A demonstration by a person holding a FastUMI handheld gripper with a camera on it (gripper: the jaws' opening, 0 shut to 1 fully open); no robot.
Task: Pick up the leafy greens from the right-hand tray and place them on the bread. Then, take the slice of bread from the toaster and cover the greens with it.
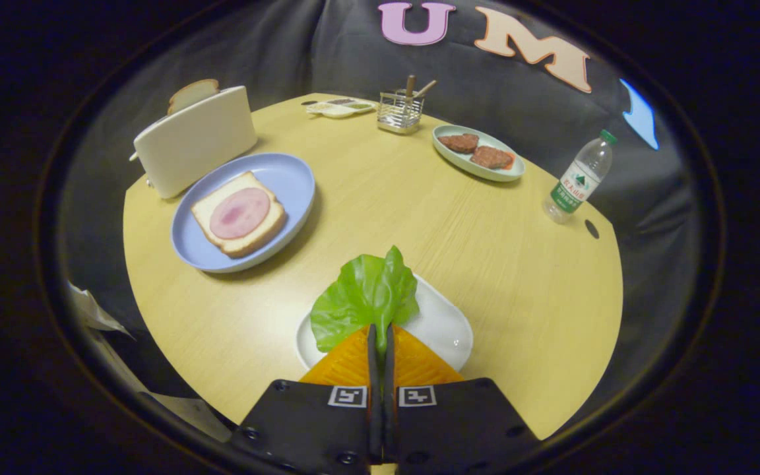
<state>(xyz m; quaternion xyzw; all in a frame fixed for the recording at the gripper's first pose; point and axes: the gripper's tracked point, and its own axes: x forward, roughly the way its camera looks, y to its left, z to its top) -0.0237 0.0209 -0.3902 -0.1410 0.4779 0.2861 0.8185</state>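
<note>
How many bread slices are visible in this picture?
2. One pale square bread slice, topped with a pink ham round, lies on the blue plate. One browner slice stands in the white toaster. More may sit hidden inside it.

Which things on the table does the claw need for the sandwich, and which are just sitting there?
Needed:
- claw, shut on the lettuce leaf
- white tray under the leaf
- bread with ham on the blue plate
- bread slice in the toaster

Just sitting there:
- plate of meat patties
- water bottle
- utensil holder
- small dish at the far edge
</note>
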